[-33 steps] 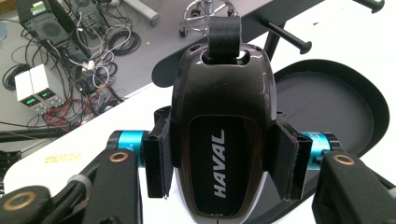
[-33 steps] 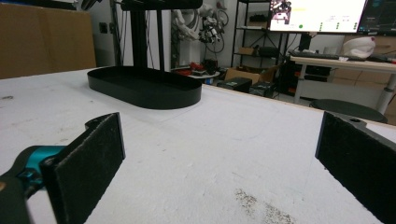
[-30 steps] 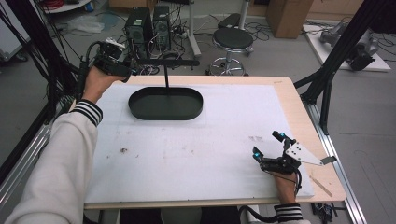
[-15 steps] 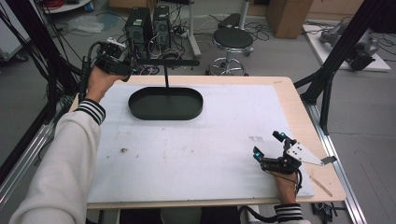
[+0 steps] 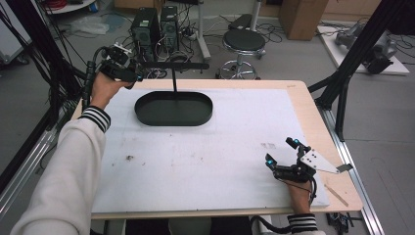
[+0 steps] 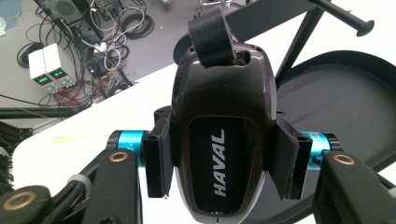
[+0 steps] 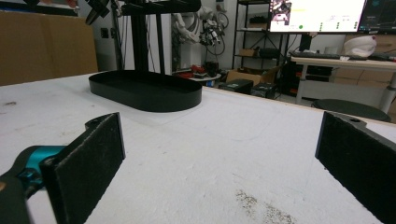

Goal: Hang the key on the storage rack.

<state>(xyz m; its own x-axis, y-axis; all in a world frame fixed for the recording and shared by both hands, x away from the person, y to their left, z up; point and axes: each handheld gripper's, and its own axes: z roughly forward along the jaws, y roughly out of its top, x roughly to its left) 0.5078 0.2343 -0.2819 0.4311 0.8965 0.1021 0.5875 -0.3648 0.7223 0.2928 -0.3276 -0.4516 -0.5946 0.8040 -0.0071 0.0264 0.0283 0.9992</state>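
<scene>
Left gripper (image 5: 128, 74) raised just left of the black oval tray (image 5: 173, 108), over the table's far left corner, jaws clamped on a glossy black key fob (image 6: 219, 140). Fob smooth, rounded, egg-like, lettered "HAVAL", a matte strap loop (image 6: 211, 37) at its top; pinched at both flanks by the felt-faced pads (image 6: 156, 161). Tray shallow, matte, thin-walled, with a slim black post and crossbar (image 5: 174, 65) rising at its far rim. White table cover (image 5: 195, 156) flat, scuffed and speckled. Well right of and nearer than the tray, right gripper (image 5: 281, 152) low over the cover, jaws spread wide, rough dark pads (image 7: 88, 163) gripping nothing.
</scene>
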